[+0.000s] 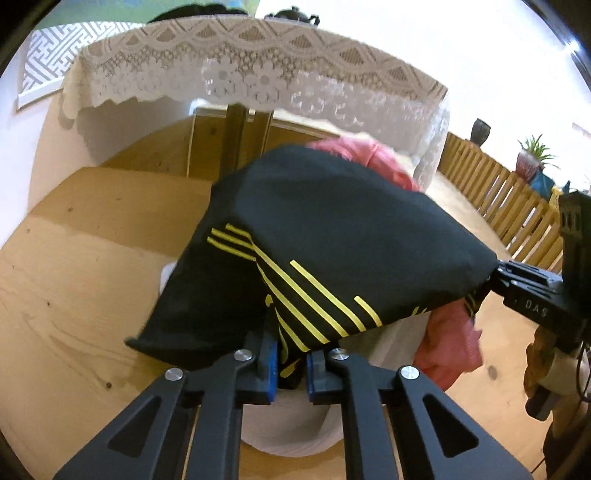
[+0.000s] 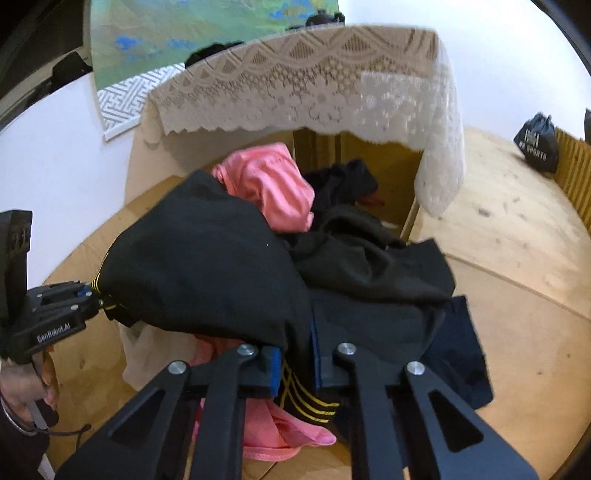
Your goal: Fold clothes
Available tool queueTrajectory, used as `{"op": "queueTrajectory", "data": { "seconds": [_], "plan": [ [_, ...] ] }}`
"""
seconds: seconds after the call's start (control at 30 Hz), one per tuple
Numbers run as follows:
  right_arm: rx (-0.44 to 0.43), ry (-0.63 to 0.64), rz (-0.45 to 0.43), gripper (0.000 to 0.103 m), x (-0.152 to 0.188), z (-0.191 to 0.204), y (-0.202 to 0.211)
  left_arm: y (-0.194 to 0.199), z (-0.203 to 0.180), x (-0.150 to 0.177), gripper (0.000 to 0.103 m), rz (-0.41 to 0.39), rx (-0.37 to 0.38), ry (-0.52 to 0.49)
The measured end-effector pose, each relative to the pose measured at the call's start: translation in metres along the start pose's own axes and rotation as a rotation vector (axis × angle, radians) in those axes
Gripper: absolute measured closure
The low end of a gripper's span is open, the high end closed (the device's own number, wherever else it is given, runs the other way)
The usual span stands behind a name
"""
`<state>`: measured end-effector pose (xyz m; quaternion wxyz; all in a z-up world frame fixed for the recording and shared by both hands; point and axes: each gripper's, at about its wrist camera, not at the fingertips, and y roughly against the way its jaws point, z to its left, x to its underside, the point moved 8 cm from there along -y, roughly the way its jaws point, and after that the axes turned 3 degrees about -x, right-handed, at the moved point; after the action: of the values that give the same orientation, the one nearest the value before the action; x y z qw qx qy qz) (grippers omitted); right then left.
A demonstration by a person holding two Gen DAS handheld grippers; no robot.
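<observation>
Folding barely begun: left gripper (image 1: 290, 363) and right gripper (image 2: 295, 363) each pinch the black garment (image 1: 332, 236) (yellow-striped) above the unsorted pile (image 2: 354, 236); no fold visible.

Ahead of us a lace tablecloth (image 1: 258, 74) hangs over a wooden cabinet (image 1: 218, 140). We see a plywood floor (image 2: 517, 229), a slatted wooden fence (image 1: 506, 199), a potted plant (image 1: 532, 158), a dark vase (image 1: 480, 131), a black bag (image 2: 537, 147) and a green wall painting (image 2: 192, 29).

both wrist views look steeply down, close over the same black garment (image 1: 332, 229), from opposite ends.
</observation>
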<state>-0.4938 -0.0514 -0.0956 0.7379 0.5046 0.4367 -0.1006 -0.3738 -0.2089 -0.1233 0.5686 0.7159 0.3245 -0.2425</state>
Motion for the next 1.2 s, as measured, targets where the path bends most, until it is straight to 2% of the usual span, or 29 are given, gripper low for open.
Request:
{"op": "queueTrajectory", "data": {
  "seconds": [0.1,0.37,0.57,0.67,0.8,0.97,1.1,1.2],
  "plan": [
    [0.002,0.004,-0.034,0.093,-0.012,0.004,0.016,0.017,0.000,-0.012,0.096,-0.050,0.027,0.001],
    [-0.016,0.003,-0.118,0.094,-0.055,0.015,0.064,0.068,-0.011,-0.048,0.096,-0.133,0.027,-0.037],
    [-0.020,0.034,-0.202,0.094,-0.072,0.027,0.135,0.131,-0.036,-0.070,0.096,-0.220,0.048,-0.083],
    [-0.024,0.038,-0.232,0.094,-0.070,0.029,0.182,0.168,-0.060,-0.067,0.096,-0.248,0.072,-0.121],
    [-0.008,0.058,-0.246,0.094,-0.045,0.029,0.247,0.207,-0.092,-0.048,0.096,-0.249,0.135,-0.159],
    [-0.017,0.041,-0.201,0.094,0.019,0.023,0.313,0.238,-0.130,-0.002,0.096,-0.201,0.229,-0.191],
    [-0.013,0.032,-0.141,0.094,0.076,0.017,0.347,0.247,-0.158,0.044,0.096,-0.109,0.311,-0.217],
    [0.040,0.002,-0.082,0.094,0.106,-0.003,0.345,0.232,-0.179,0.067,0.092,-0.034,0.335,-0.227]
  ]
}}
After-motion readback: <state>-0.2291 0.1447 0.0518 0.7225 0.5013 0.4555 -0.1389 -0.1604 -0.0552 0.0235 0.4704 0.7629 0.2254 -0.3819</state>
